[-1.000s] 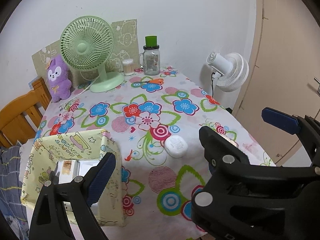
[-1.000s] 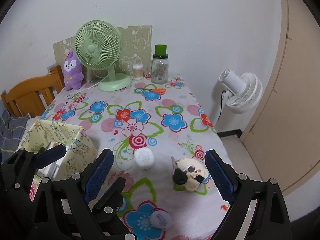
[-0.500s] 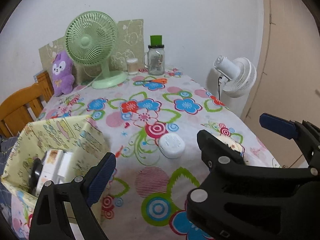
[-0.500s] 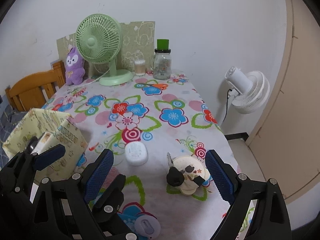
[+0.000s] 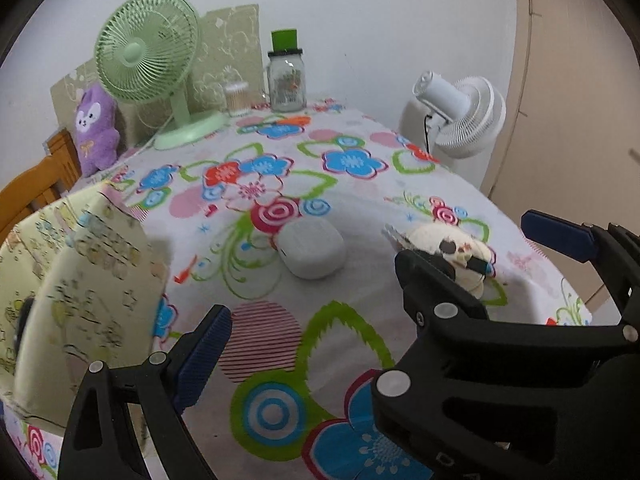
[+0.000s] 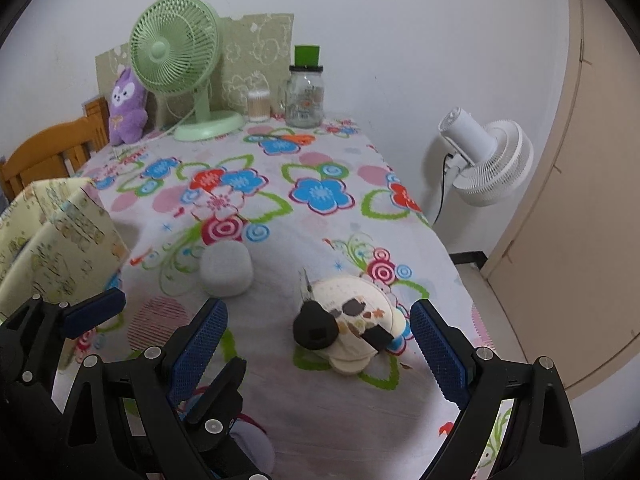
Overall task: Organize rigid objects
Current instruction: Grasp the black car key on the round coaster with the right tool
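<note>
A white rounded case lies on the flowered tablecloth; it also shows in the right wrist view. A cream round object with black parts lies near the table's right edge, also seen in the left wrist view. A yellow patterned fabric box stands at the left, also in the right wrist view. My right gripper is open, its fingers either side of the cream object, short of it. My left gripper is open and empty above the table's front.
A green desk fan, a purple plush toy, a jar with a green lid and a small cotton swab pot stand at the table's far end. A white floor fan stands right of the table. A wooden chair is at left.
Both grippers have moved down and forward over the table. The case and the cream object now look larger and closer. The box has slid to the left of both views.
</note>
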### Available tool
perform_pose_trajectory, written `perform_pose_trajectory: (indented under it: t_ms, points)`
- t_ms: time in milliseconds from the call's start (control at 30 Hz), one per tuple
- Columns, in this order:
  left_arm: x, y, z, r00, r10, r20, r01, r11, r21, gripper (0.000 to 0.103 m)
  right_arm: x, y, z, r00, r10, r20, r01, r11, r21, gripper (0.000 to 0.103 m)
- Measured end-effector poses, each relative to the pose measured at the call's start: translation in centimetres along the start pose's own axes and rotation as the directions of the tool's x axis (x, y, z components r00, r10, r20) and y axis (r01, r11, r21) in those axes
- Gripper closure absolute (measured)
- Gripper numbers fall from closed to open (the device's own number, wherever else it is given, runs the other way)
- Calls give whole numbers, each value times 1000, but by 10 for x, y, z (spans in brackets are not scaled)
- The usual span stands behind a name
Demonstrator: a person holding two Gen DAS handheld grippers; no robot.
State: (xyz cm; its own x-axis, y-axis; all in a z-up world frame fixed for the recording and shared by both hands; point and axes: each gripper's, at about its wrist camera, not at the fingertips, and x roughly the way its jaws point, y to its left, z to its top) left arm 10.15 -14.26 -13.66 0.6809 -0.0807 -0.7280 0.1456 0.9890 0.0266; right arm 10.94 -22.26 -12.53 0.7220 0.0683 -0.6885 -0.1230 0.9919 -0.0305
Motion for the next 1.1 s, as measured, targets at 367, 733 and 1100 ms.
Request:
perform_pose_trajectory:
  t_ms: [367,733,1100]
  points:
    - [32,-2,-3,997,-2,-76,2,1000,0,12,32,-5,-8,997,11,-74,-12,1000,-3,24]
    - [33,1,-3,997,-22,-70,22,1000,9,12,49,-1,-7,992,38,-119,-38,999,7,53]
    - [34,-2,2,996,-28,-79,31,999,36,16,50,-4,-5,992,25,-124,-27,1000,-16,68]
